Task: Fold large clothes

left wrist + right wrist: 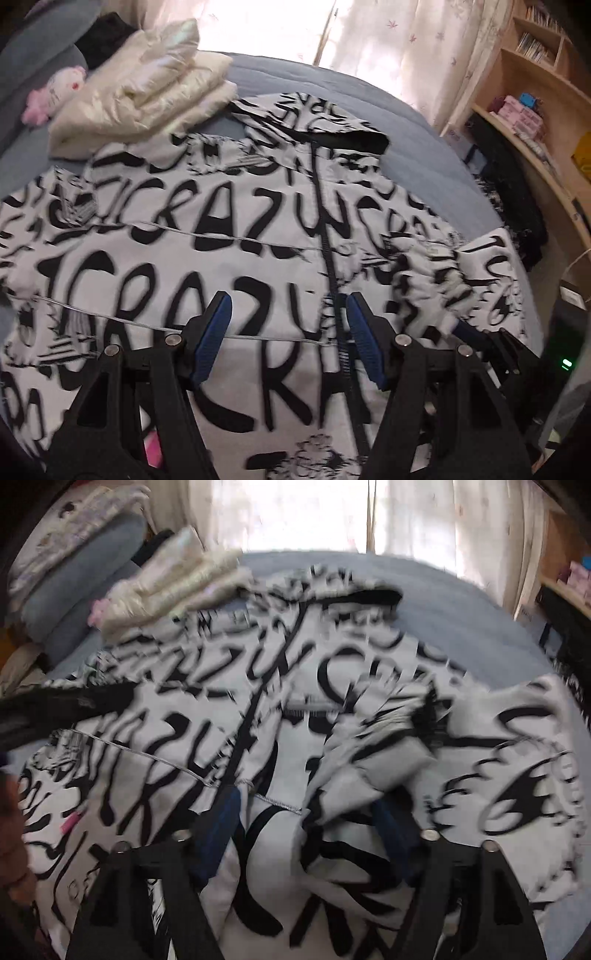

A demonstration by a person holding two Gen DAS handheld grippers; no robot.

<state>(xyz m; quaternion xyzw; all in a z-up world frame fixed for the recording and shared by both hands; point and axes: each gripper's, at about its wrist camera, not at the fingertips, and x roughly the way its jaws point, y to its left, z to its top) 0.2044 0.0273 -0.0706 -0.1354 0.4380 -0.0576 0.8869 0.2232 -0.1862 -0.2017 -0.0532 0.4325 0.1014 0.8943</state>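
A large white jacket (207,236) printed with black "CRAZY" lettering lies spread on a blue bed (417,122), with its hood at the far end. A black zipper (325,221) runs down its middle. My left gripper (290,332) hovers over the lower front just left of the zipper, open, with nothing held between its blue pads. The right view is blurred. There my right gripper (306,830) stands open over the jacket (207,709), and a folded-in sleeve (373,753) lies bunched just beyond its right finger. A dark blurred shape at the left edge is likely my left gripper.
A folded cream puffer jacket (147,88) sits at the bed's far left beside a pink plush toy (55,92) and blue pillows (85,587). Curtains (406,48) hang behind. Wooden shelves (532,92) and dark items stand off the bed's right edge.
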